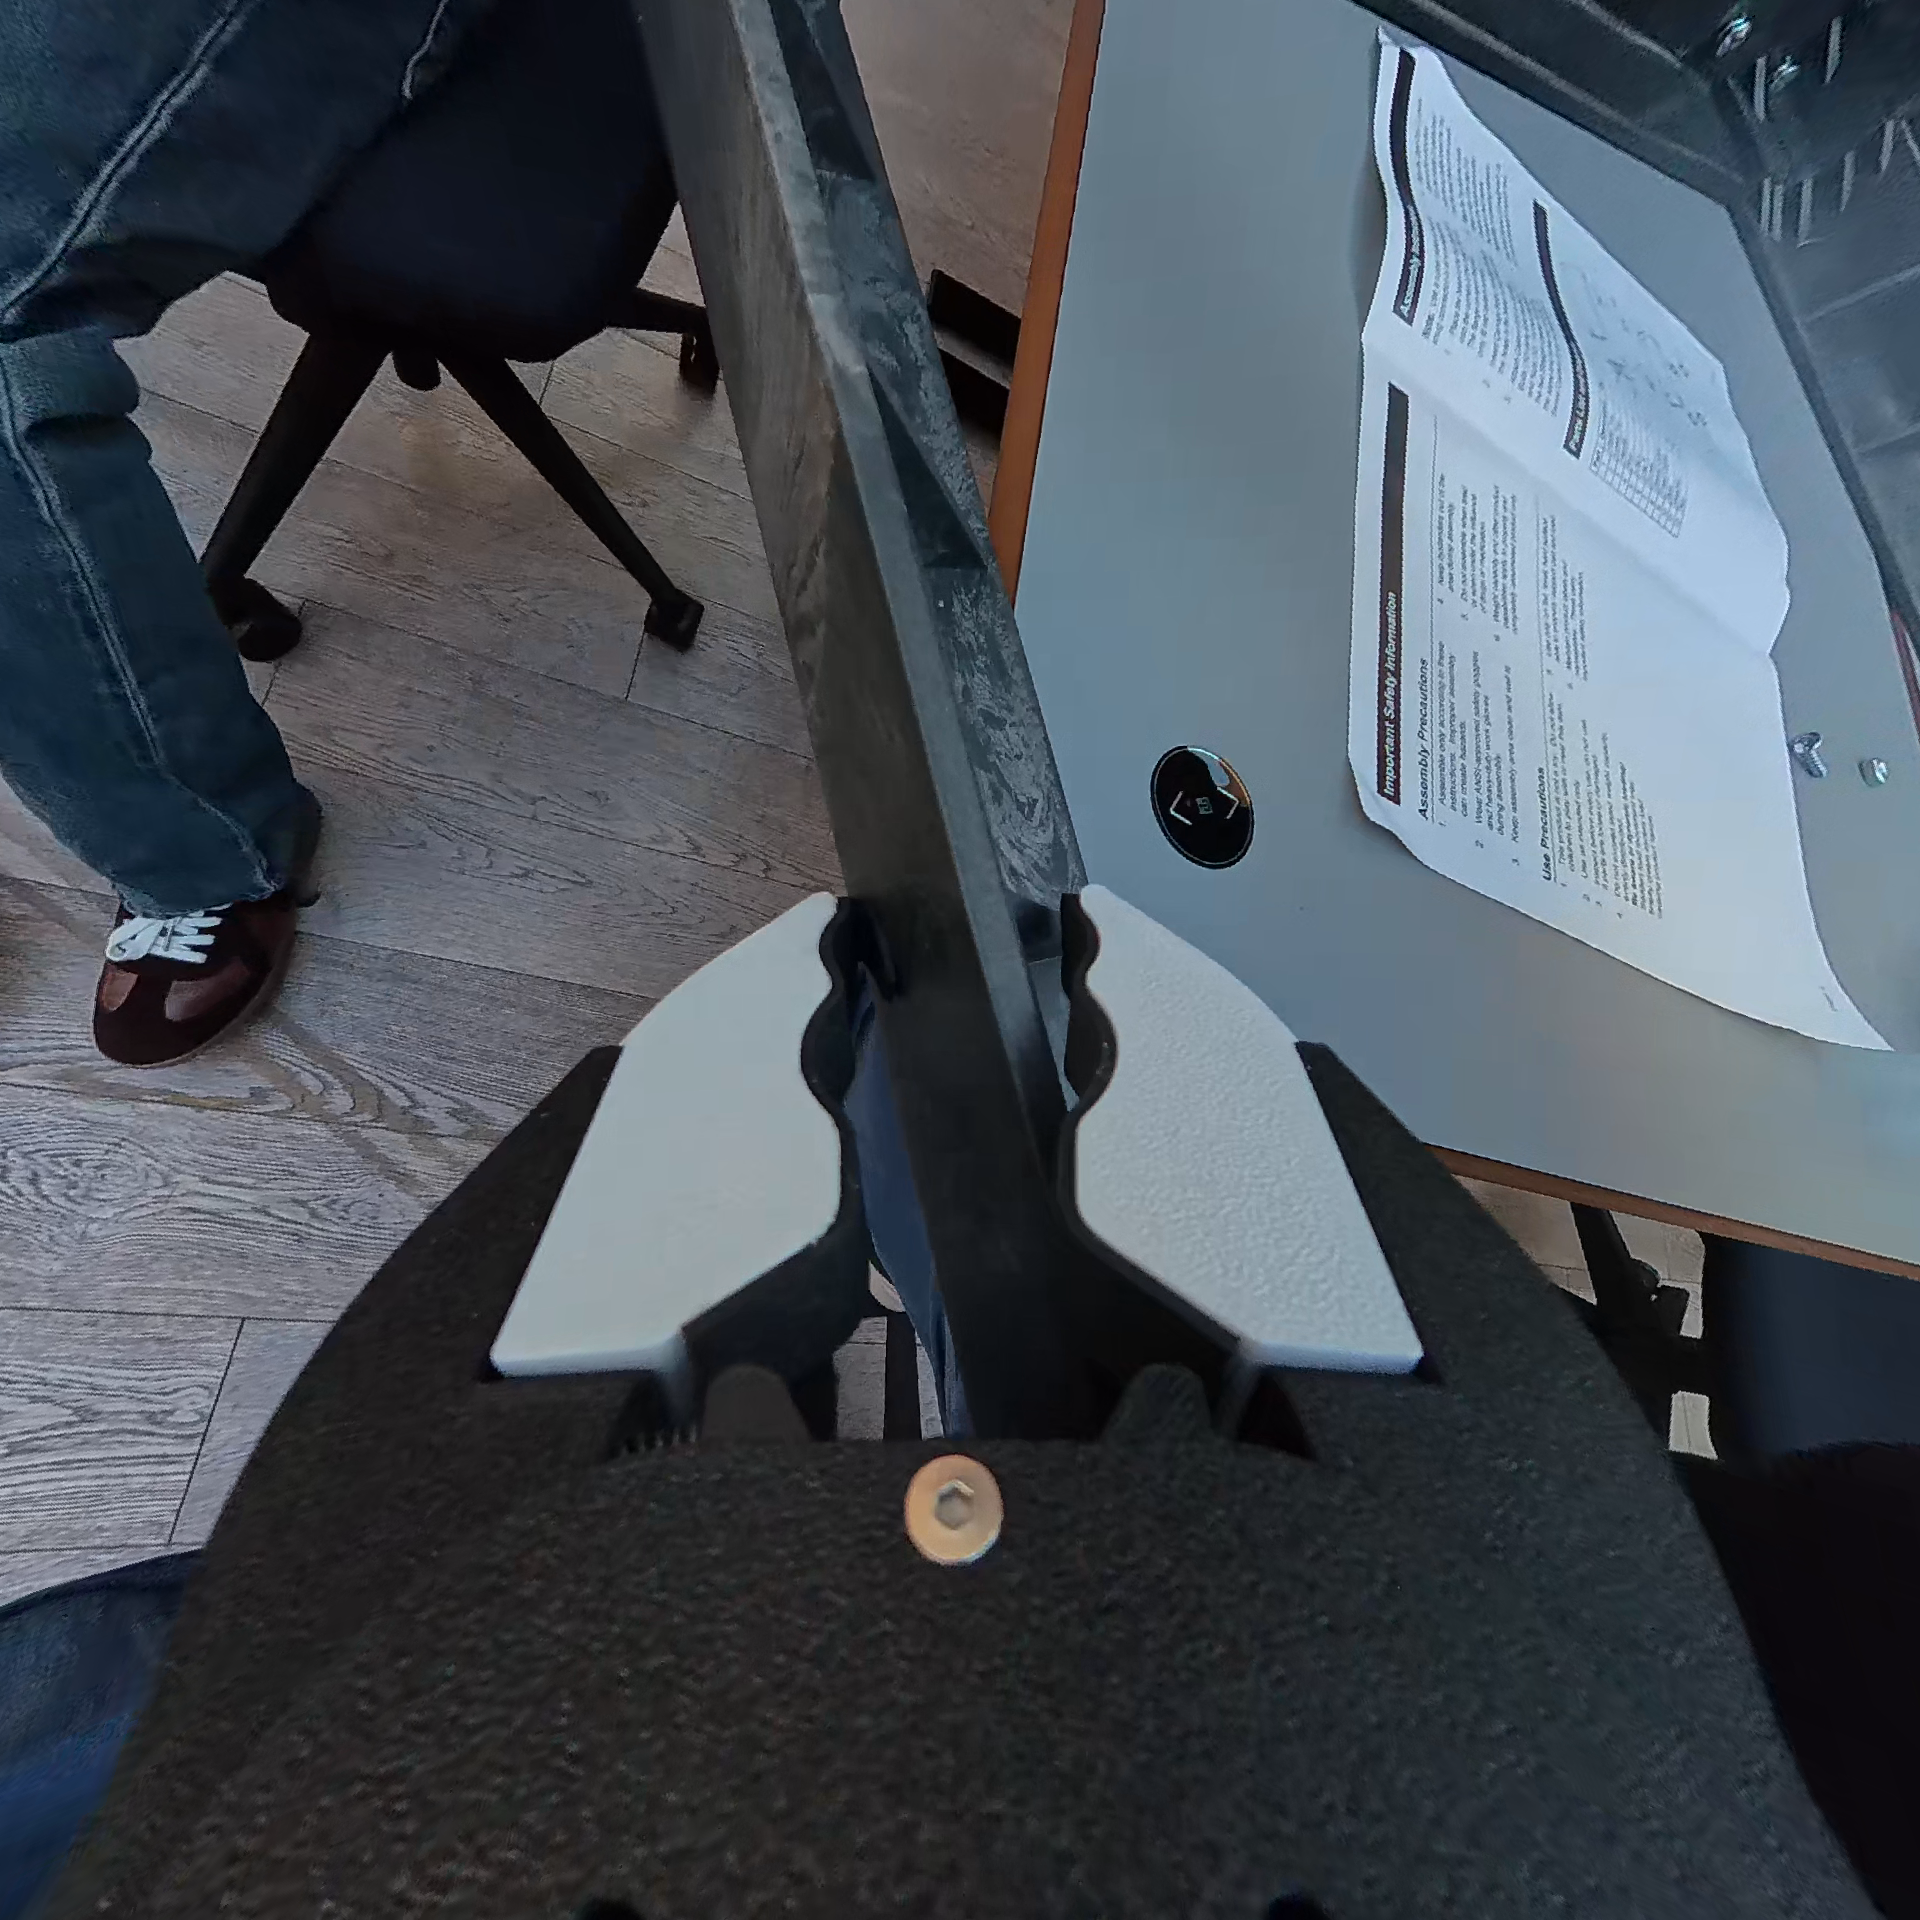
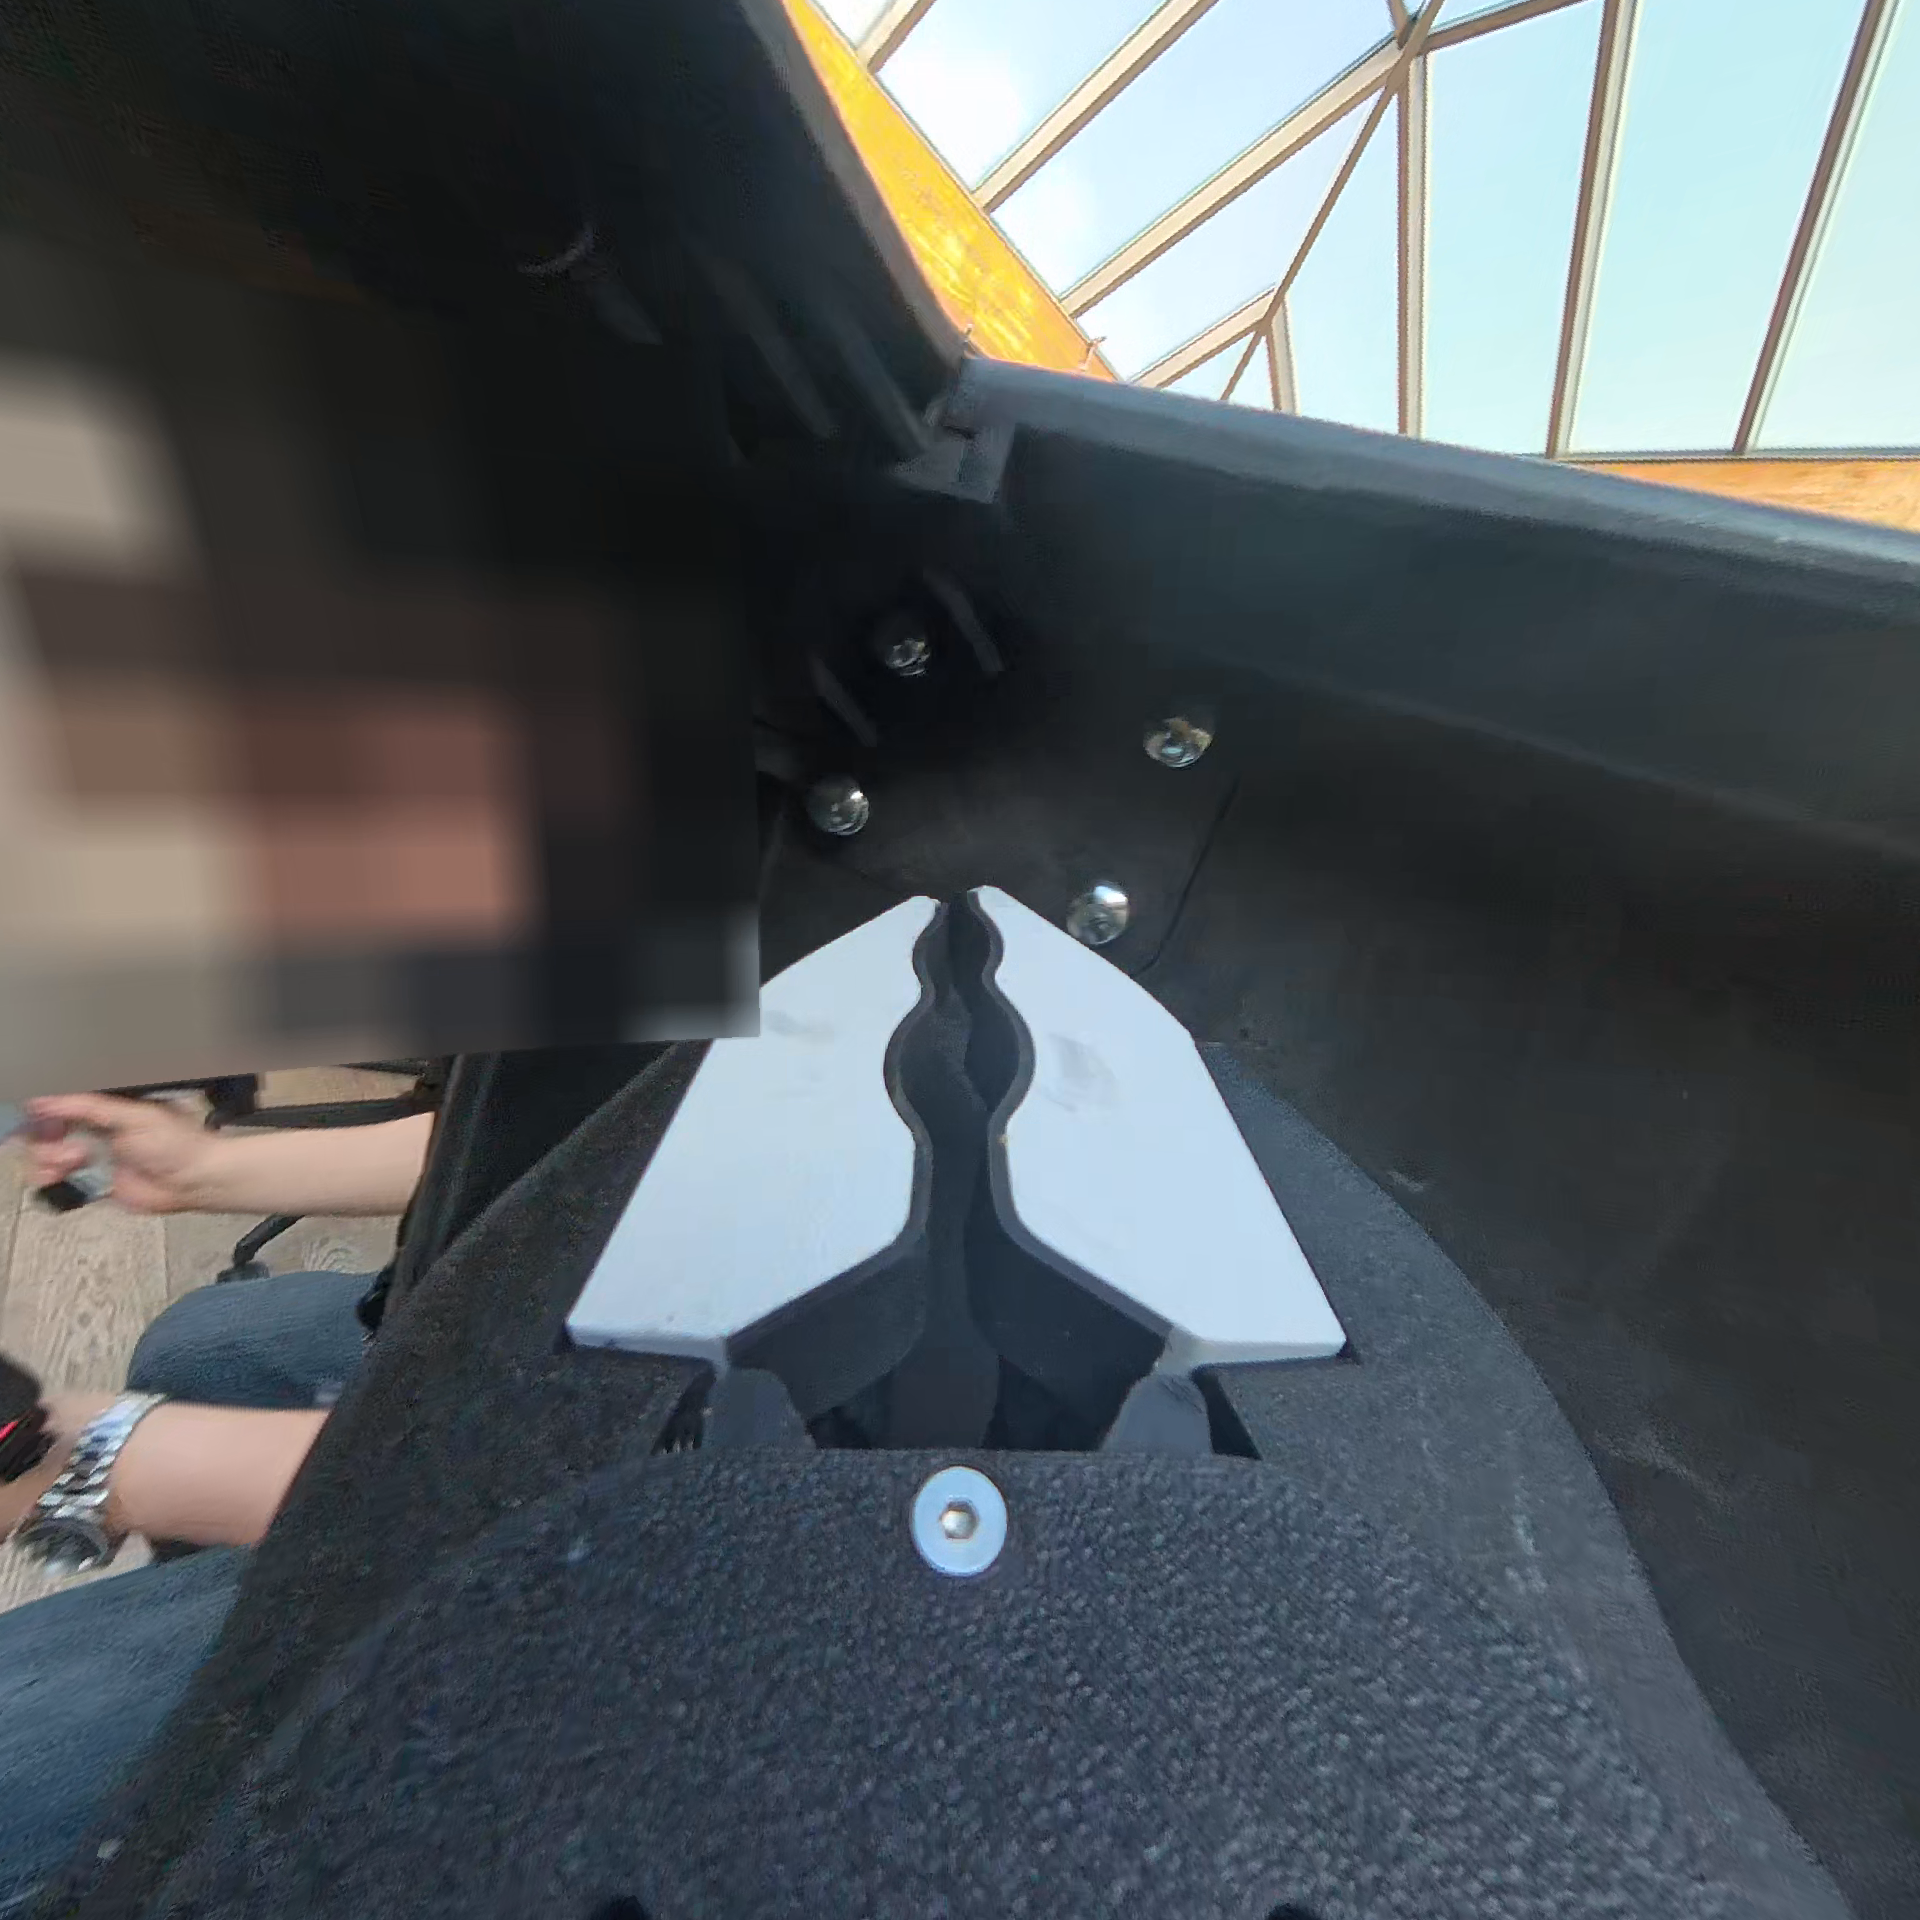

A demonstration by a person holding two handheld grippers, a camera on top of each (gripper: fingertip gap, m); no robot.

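In the left wrist view my left gripper (image 1: 956,914) is shut on a long dark metal angle bar (image 1: 831,416). The bar runs from between the white fingers (image 1: 717,1143) up and out of the top of the frame, beside the edge of a grey table (image 1: 1195,520). In the right wrist view my right gripper (image 2: 961,904) is shut, and nothing shows between its tips. The tips sit right at a black corner plate (image 2: 997,810) with several shiny screws, one of them (image 2: 1099,910) just to their right. The plate joins black frame rails (image 2: 1455,540) seen from below.
An open white instruction booklet (image 1: 1558,623) lies on the table, with two small metal fasteners (image 1: 1810,753) beside it and a black round disc (image 1: 1202,805) set in the top. A person in jeans (image 1: 104,623) and an office chair (image 1: 468,312) stand left. A person's arm with a wristwatch (image 2: 83,1475) shows lower left.
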